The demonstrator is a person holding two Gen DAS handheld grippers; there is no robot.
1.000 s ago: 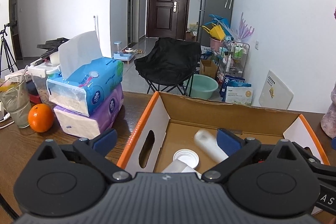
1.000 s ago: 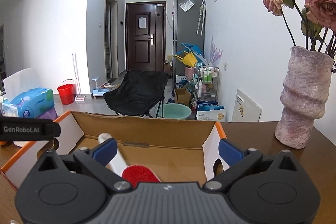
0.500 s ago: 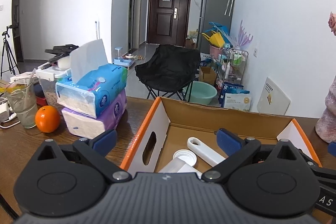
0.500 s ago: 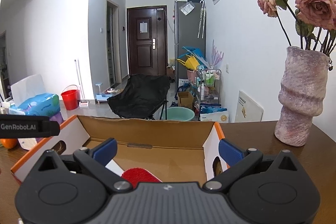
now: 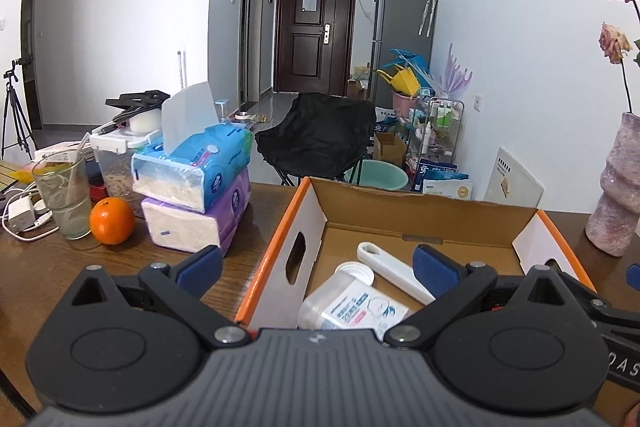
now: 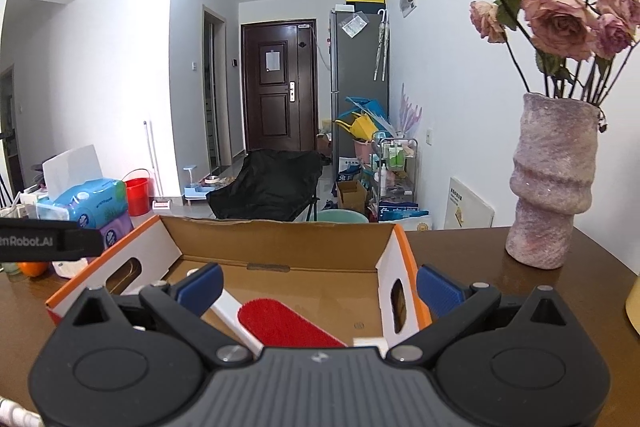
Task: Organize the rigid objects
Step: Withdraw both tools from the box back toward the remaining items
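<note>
Both grippers, left [image 5: 318, 269] and right [image 6: 318, 285], spread wide, empty; partly hiding clear labelled bottle [image 5: 352, 305], red-padded white brush [image 6: 286, 325] inside orange-edged cardboard box [image 5: 428, 217].

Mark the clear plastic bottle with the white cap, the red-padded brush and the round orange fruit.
clear plastic bottle with white cap [image 5: 352, 307], left wrist view, on its label.
red-padded brush [image 6: 286, 323], right wrist view, middle of pad.
round orange fruit [image 5: 111, 221], left wrist view, centre of peel.
</note>
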